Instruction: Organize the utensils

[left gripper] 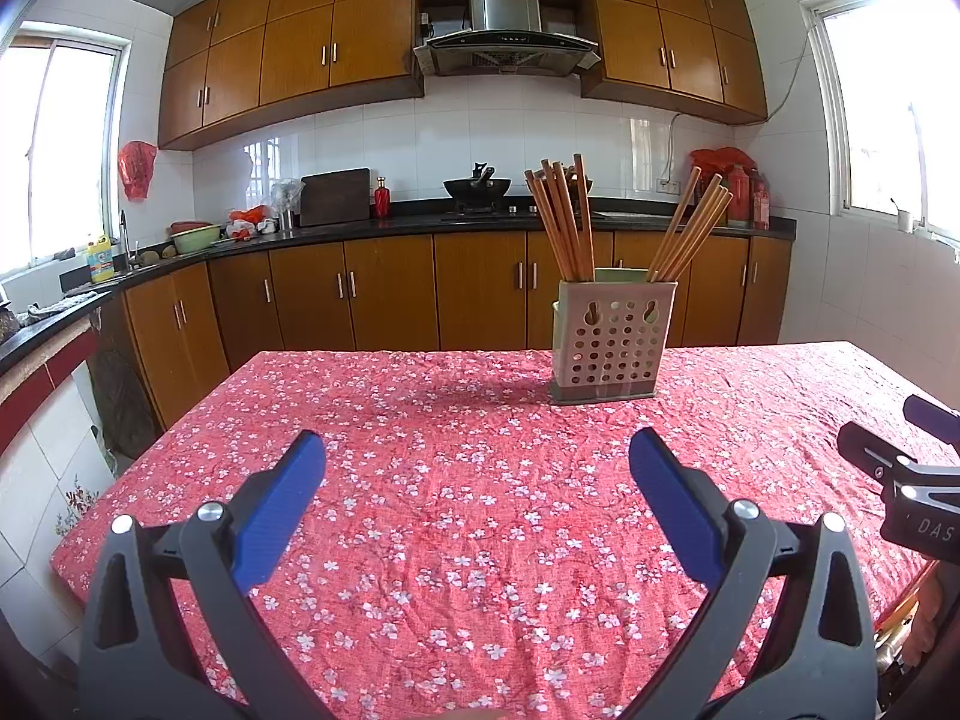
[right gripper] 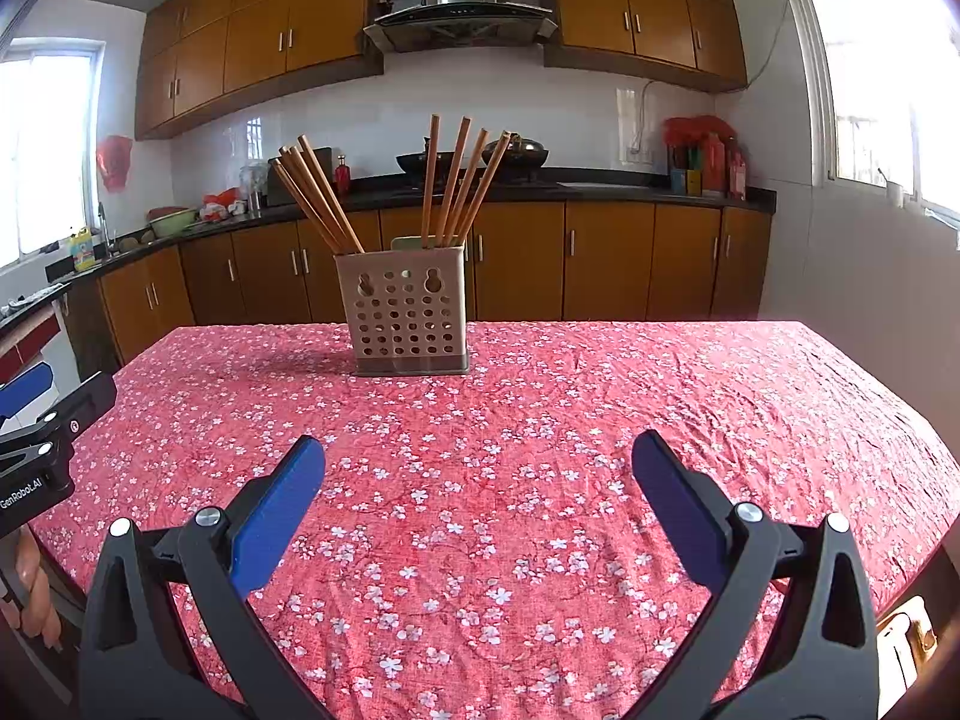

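Observation:
A beige perforated utensil holder [left gripper: 612, 342] [right gripper: 407, 312] stands upright on the table's far half. Several wooden chopsticks [left gripper: 561, 216] [right gripper: 318, 192] lean in its left compartment, and another bunch [left gripper: 693, 228] [right gripper: 459, 180] fans out of the right one. My left gripper [left gripper: 477, 450] hovers open over the cloth, well short of the holder, with nothing between its blue pads. My right gripper [right gripper: 480, 453] is likewise open and empty, nearer the table's front. In the right wrist view the left gripper's body [right gripper: 42, 438] shows at the left edge.
The table [left gripper: 420, 540] [right gripper: 660, 420] wears a red floral cloth. Behind it run brown cabinets and a dark counter [left gripper: 420, 222] with a wok [left gripper: 477, 185], cutting board, bottles and a sink. A hand [right gripper: 30, 588] shows at lower left.

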